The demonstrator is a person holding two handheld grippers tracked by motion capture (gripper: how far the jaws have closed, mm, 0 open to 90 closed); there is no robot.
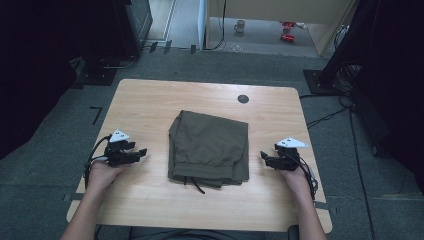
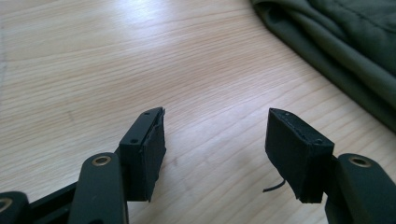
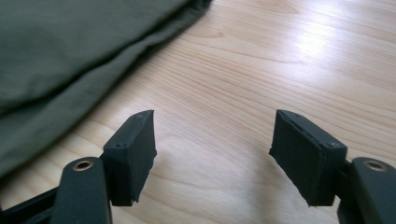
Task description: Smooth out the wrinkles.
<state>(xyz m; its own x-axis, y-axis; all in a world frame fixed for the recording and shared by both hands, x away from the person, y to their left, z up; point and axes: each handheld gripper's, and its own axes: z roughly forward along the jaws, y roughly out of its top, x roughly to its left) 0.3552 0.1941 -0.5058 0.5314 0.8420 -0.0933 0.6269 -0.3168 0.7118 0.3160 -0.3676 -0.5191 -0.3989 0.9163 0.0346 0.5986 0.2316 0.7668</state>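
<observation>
Wooden table [image 1: 150,105], folded olive garment [image 1: 210,145], grey carpet floor [image 1: 45,150]

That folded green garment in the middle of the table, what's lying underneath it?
The folded olive garment lies flat on the wooden table. A dark drawstring pokes out at its near edge. Whatever might sit beneath the cloth is covered.

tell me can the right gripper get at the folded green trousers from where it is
Probably yes: the right gripper has open jaws aimed at the trousers, with bare table between them.
</observation>
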